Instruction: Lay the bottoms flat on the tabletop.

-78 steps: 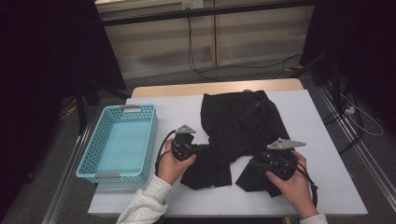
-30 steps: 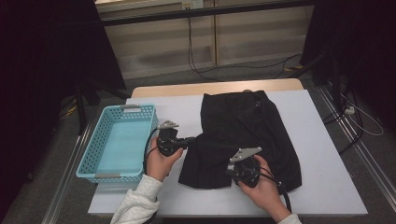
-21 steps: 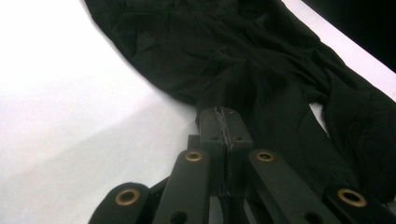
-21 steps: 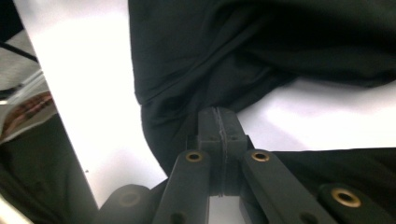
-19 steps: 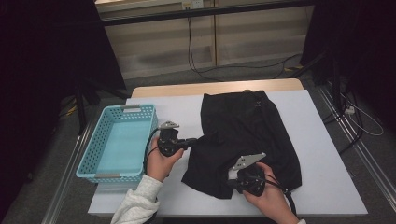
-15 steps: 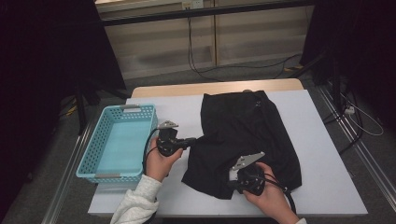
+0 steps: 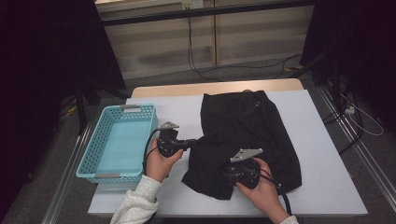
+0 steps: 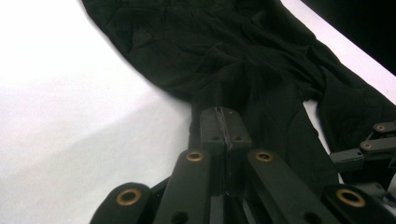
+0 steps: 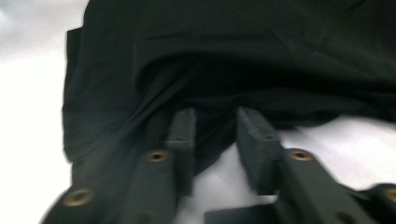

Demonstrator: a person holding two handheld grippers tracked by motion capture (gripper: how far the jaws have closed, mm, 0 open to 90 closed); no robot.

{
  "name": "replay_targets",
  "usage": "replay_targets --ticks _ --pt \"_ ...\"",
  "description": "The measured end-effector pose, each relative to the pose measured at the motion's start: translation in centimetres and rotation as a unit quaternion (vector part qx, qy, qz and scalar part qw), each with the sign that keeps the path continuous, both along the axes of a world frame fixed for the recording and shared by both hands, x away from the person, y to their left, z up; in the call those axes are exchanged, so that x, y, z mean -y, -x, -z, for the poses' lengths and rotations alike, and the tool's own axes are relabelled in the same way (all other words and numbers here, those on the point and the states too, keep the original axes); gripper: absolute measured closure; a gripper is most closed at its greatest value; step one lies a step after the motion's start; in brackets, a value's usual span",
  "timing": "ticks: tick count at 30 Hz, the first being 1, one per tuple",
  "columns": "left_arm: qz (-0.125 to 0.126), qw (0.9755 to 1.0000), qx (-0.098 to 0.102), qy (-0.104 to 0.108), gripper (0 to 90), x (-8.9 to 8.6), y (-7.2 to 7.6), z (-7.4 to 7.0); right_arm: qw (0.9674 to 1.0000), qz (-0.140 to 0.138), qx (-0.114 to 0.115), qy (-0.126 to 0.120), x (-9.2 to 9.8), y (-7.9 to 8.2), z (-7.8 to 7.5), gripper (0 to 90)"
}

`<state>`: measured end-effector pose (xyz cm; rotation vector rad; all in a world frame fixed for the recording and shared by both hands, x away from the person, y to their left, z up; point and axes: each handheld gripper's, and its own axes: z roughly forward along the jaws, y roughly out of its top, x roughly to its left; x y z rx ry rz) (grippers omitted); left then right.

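A black garment (image 7: 247, 126) lies spread on the white table (image 7: 322, 177). My left gripper (image 7: 198, 140) reaches in from the left, shut on a pinch of the garment's left edge (image 8: 224, 51); its jaws (image 8: 225, 116) meet with fabric between them. My right gripper (image 7: 228, 173) sits over the garment's near left corner. Its jaws have just been opening and stand apart (image 9: 215, 126), with a fold of the black cloth (image 9: 233, 51) lying in the gap, not pressed by the pads.
A light blue plastic basket (image 7: 110, 176) stands at the table's left side, close to my left hand. Bare white tabletop (image 9: 32, 93) lies left of the garment and along the front edge. Cables run across the floor behind the table.
Both hands have moved left since the oldest frame, and the garment's lower parts have been drawn together. In the last second the right hand shifted slightly right and nearer; the left stayed.
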<state>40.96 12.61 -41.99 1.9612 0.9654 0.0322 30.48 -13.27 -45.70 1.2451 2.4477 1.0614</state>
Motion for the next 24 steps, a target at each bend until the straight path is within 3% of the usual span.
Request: replay_targets --ticks 3,5,11,18,22,24 --pt "0.002 1.0000 -0.002 0.000 89.6 0.0 0.0 0.0 1.0000 0.002 0.005 0.005 0.3 0.0 0.0 90.0" --pt "0.002 1.0000 0.000 0.000 89.6 0.0 0.0 0.0 1.0000 -0.002 -0.004 0.001 0.4 0.0 0.0 90.0" --pt "0.003 1.0000 -0.004 0.002 89.6 -0.1 0.2 -0.1 0.9990 -0.024 -0.026 0.025 1.3 1.1 -0.7 90.0" --pt "0.023 0.9997 -0.013 -0.003 89.5 0.8 0.8 0.1 0.9982 -0.026 -0.047 0.026 2.9 1.8 -1.3 90.0" --pt "0.033 0.9992 -0.019 -0.009 89.2 1.3 1.1 0.5 0.9979 -0.022 -0.051 0.031 3.7 1.9 -1.8 90.0" --pt "0.037 0.9990 -0.023 -0.014 89.3 1.5 1.2 0.7 0.9984 -0.016 -0.049 0.023 4.0 1.9 -1.9 90.0"
